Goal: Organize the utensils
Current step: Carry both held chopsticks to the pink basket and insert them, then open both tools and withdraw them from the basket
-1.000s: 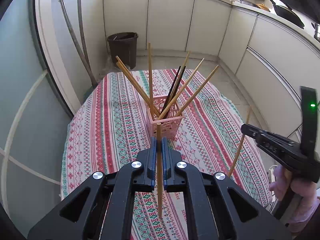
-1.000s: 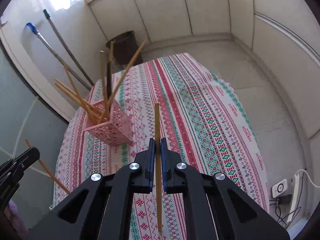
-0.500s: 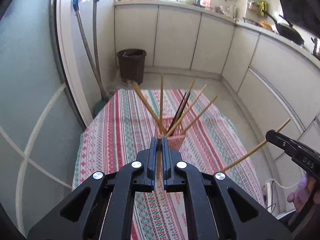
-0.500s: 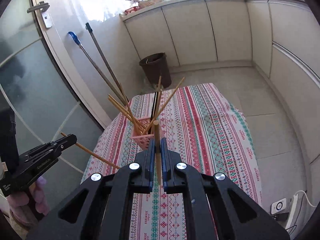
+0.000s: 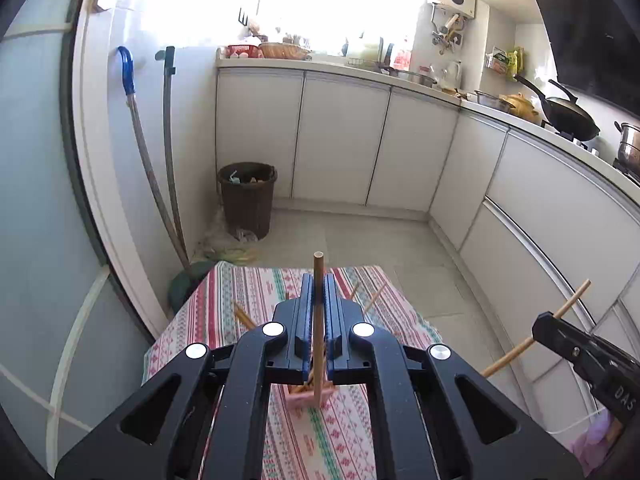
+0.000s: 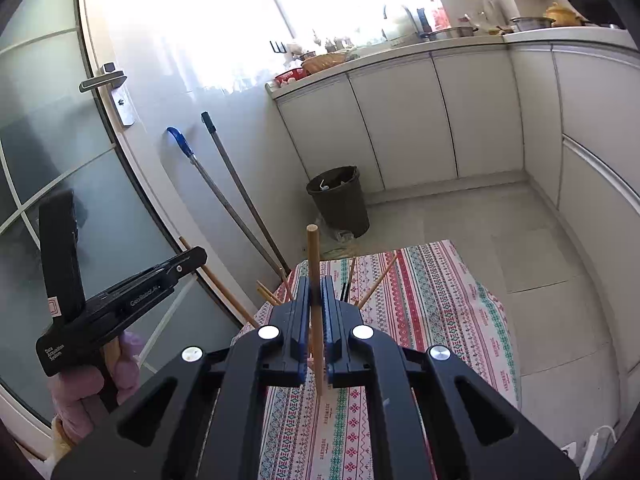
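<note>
The left gripper [image 5: 316, 312] is clamped on a wooden chopstick [image 5: 318, 276] that stands nearly upright across its jaws. From there, the pink holder [image 5: 310, 394] lies toward 6 o'clock in the left wrist view, below and partly behind the gripper, on the striped surface [image 5: 248, 292]. The right gripper [image 6: 316, 312] likewise pinches its own chopstick [image 6: 313, 256], long axis running 12 to 6. Both look lifted well above the holder; judging by this, each stick must descend tip-first, and neither hand seems clearly nearer.

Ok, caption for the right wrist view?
Right gripper holds a chopstick upright above the striped table; left gripper holds another.
</note>
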